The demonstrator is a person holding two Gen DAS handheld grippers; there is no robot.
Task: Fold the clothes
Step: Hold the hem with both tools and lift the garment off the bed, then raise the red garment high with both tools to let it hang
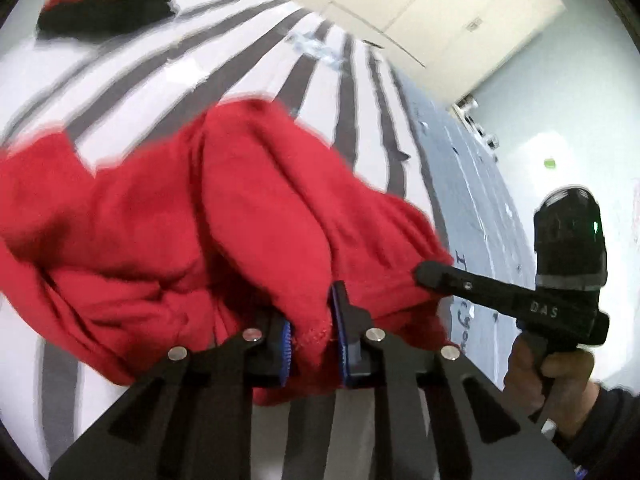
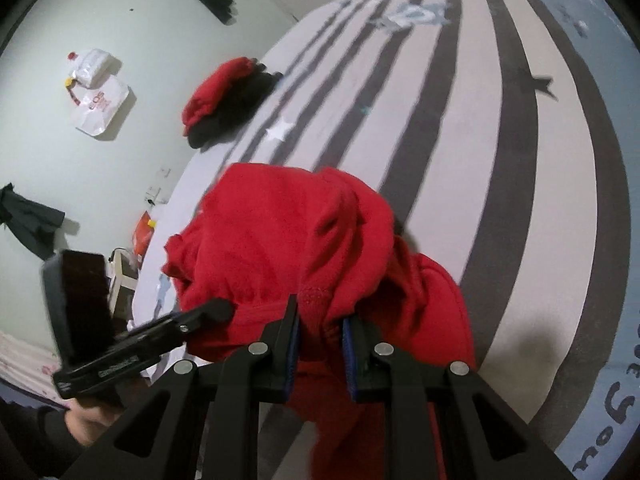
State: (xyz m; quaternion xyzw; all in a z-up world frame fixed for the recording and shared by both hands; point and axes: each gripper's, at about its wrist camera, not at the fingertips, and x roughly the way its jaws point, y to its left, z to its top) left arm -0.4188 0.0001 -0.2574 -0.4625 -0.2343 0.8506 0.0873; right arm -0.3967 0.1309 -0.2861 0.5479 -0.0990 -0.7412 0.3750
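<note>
A crumpled red garment hangs bunched above the grey-and-white striped cover. My left gripper is shut on a hemmed fold of it, the red cloth pinched between the blue pads. In the right wrist view the left gripper shows from the side, its tip in the cloth. My right gripper is shut on another fold of the same garment, and the left wrist view has the right gripper biting the cloth's right edge. A person's hand holds its handle.
A folded pile of red and black clothes lies at the cover's far edge. On the pale floor to the left are a plastic bag with bottles, dark cloths and a small box.
</note>
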